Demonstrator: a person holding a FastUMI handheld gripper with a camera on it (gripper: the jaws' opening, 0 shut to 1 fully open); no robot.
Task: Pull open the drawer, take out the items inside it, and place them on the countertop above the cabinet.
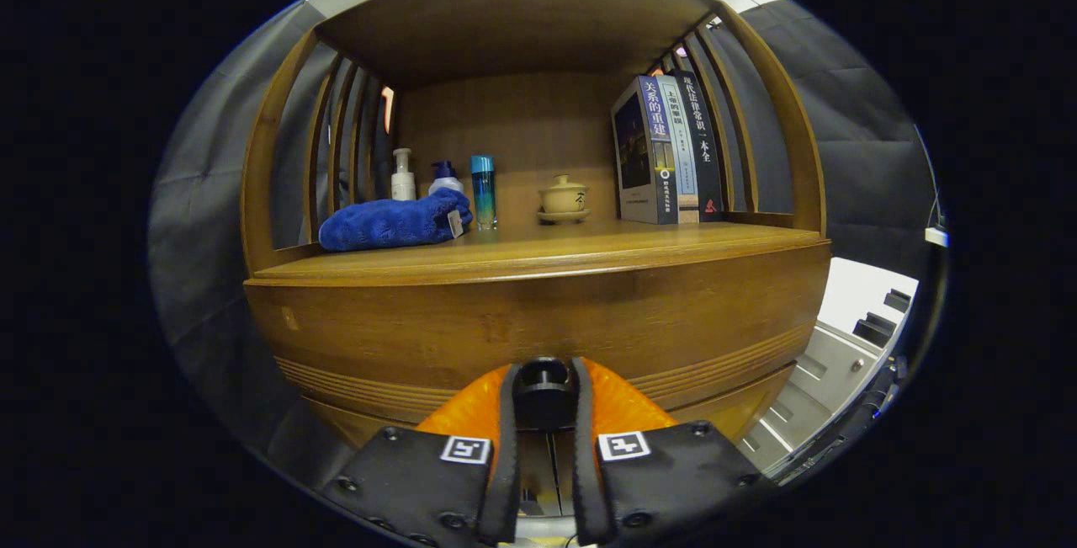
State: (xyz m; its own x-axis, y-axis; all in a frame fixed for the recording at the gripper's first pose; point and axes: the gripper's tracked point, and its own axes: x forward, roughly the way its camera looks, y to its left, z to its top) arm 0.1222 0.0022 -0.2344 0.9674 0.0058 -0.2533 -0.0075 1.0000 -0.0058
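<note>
A wooden cabinet fills the view, with its drawer front right before me. A black round knob sticks out of the drawer front. My gripper has its two orange fingers pressed on either side of that knob. The drawer looks closed or barely moved; its inside is hidden. Above it runs the countertop, a wooden shelf inside an alcove.
On the countertop lie a blue towel at the left, a white pump bottle, a second pump bottle, a blue tube, a lidded tea cup and three upright books at the right. Grey drawers stand lower right.
</note>
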